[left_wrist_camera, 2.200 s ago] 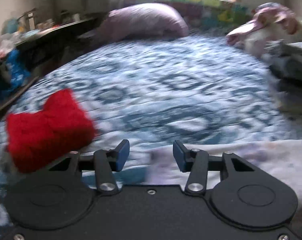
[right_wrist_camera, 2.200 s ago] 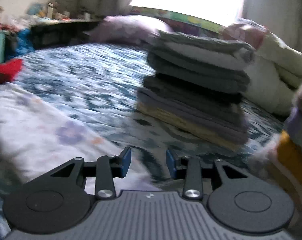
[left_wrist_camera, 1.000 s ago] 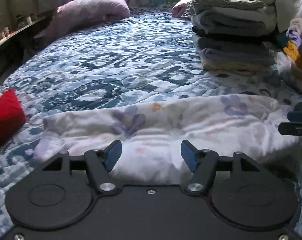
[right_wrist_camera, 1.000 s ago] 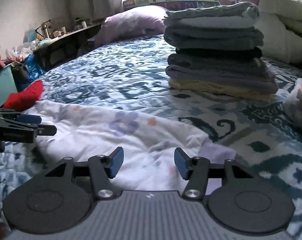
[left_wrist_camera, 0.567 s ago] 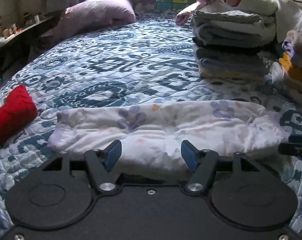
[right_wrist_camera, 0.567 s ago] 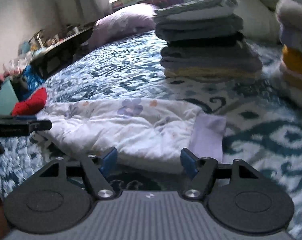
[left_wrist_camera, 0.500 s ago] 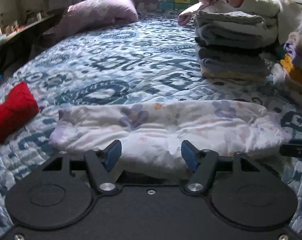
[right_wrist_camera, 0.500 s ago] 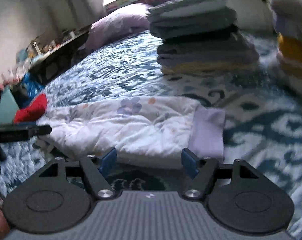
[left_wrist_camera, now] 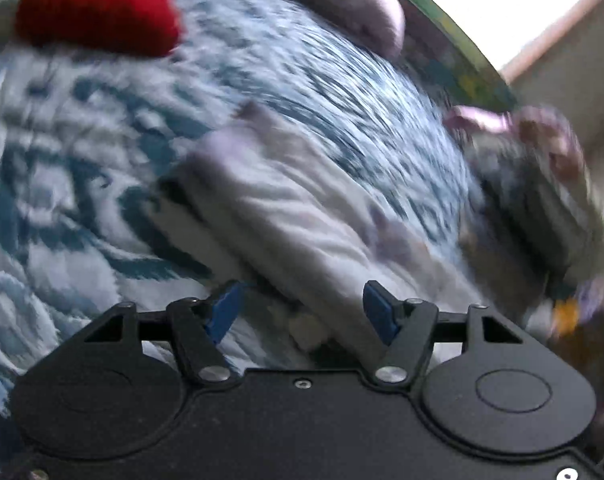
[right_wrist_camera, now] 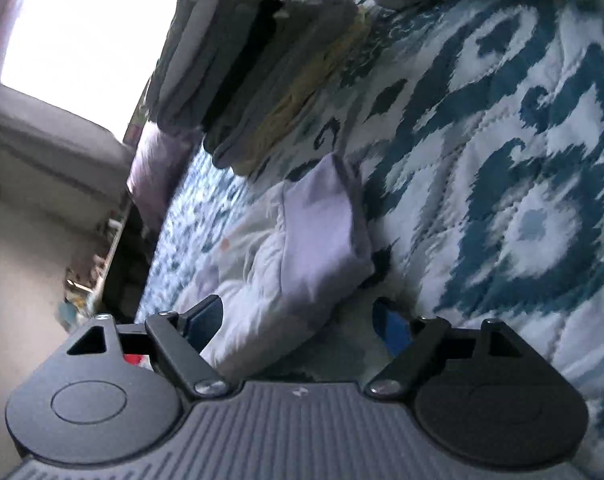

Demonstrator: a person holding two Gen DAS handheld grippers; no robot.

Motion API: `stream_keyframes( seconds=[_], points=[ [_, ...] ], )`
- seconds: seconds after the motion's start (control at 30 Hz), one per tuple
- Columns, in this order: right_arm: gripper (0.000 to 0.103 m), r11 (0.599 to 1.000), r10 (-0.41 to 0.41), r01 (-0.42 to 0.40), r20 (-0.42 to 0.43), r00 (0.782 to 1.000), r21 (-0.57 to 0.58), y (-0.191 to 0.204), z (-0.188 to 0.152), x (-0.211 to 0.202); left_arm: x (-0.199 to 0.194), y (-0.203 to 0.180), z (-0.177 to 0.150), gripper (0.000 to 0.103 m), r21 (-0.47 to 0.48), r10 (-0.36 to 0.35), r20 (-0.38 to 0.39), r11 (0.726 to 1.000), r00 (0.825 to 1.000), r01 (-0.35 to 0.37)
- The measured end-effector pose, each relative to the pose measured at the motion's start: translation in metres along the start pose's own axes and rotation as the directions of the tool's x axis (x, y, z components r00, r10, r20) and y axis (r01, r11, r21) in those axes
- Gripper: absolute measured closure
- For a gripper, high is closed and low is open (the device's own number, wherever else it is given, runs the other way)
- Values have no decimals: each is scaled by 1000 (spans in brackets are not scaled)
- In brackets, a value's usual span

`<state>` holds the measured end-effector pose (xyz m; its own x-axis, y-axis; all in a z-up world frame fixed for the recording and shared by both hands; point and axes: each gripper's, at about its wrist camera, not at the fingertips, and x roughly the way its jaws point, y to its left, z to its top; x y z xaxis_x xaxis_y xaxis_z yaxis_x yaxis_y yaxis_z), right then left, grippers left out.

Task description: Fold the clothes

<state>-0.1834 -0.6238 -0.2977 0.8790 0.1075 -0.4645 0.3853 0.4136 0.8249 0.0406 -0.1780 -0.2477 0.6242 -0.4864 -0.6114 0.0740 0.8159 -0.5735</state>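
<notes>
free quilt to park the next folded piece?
Bare quilt lies right of the floral garment, past its lilac end, and between the garment and the red cloth. Crowded: the folded stack, just beyond the garment. Both tools straddle the garment's ends.

We found no text, label, brand, number or sign that could be read in either view. The left wrist picture was heavily blurred. Along the colourful patterned strip (left_wrist_camera: 462,76) at about 1 o'clock, below the bright window, any marks ran together into smears. In the right wrist view a tiny pale mark (right_wrist_camera: 300,391) sat on the ribbed grey housing at about 6 o'clock, too small for us to tell as a logo or letters. The cluttered shelf (right_wrist_camera: 97,268) at 9 o'clock showed no legible labels.
</notes>
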Motion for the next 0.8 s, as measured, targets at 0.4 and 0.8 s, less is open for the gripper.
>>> stream_keyframes(
  seconds=[0.4,0.8],
  points=[
    [49,998,-22,25,57,998,-59,13,1,38,25,30,29,74,-256,-54,100,964,994,78],
    [73,986,37,-34,19,999,-163,45,-8,-42,-113,27,-7,86,-125,-159,159,976,974,179]
  ],
)
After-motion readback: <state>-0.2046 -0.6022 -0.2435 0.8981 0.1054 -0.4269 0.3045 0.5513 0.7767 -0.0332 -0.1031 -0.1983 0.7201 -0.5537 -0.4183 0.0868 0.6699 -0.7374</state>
